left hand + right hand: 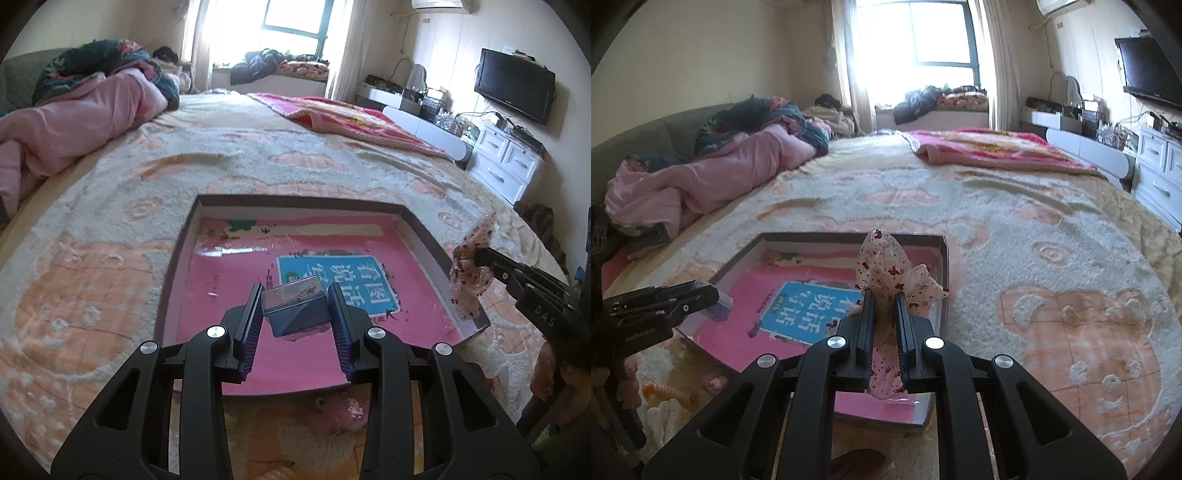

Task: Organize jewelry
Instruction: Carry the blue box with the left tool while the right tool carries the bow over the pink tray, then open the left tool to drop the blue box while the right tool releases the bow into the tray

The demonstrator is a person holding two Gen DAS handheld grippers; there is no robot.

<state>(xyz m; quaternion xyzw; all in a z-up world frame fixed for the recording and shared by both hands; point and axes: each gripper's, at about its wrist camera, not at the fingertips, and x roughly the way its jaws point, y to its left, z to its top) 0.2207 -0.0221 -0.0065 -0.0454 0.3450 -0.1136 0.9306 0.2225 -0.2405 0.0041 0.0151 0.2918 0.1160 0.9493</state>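
Observation:
My left gripper (pixel 294 295) is shut on a small clear blue jewelry box (pixel 295 308) with a metal piece inside, held above the pink-lined shallow tray (pixel 177 258) on the bed. The box also shows in the right wrist view (pixel 718 306). My right gripper (pixel 885 306) is shut on a sheer pink bow with red dots (pixel 886 273), held over the tray's right rim (pixel 945 266). In the left wrist view the bow (pixel 471 273) hangs at the tray's right edge. A blue label (pixel 332 280) lies in the tray.
The tray lies on a fluffy cream and orange bear-pattern blanket (pixel 1052 295). A pink quilt (pixel 74 110) is heaped at far left, a red blanket (pixel 351 118) at far right. White drawers (pixel 506 162) and a TV (pixel 513 88) stand by the right wall.

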